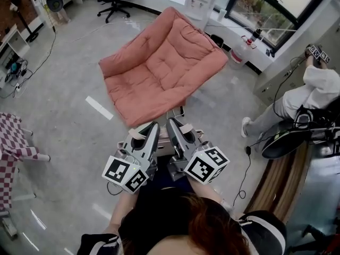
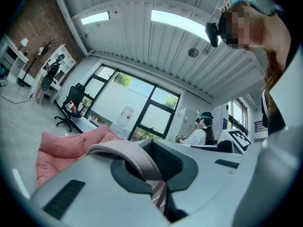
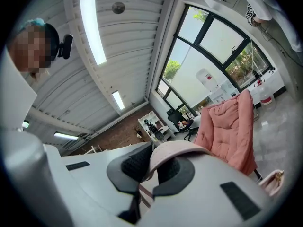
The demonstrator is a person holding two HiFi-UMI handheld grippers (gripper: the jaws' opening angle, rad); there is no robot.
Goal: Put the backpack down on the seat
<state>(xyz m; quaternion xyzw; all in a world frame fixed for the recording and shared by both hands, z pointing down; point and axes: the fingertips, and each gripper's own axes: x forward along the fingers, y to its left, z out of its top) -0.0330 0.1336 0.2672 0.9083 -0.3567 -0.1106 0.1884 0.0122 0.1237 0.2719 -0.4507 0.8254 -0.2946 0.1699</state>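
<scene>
Salmon-pink quilted fabric covers the low padded lounge seat (image 1: 159,68), which stands on the grey floor (image 1: 64,137) just ahead and bears nothing. The task is judged to be at its carrying stage: the pale pink backpack (image 3: 272,182) has not yet been set down. It is hung below the two hand-held tools and is mostly hidden beneath them in the head view. By this reading, the bag is yet to be brought over the cushion, lowered onto it and let go.

The left gripper (image 1: 151,126) and the right gripper (image 1: 173,123) are held side by side, nearly touching, roughly level and pointed towards the seat. Their marker cubes (image 1: 125,173) sit at the near end. The left gripper's jaws are pressed together on a pale pinkish-grey webbing strap (image 2: 128,152), which is looped up over them. The right gripper's jaws are likewise clamped on a pale pink strap (image 3: 176,148). A seated person (image 1: 311,92) is seen at the right, well apart.
</scene>
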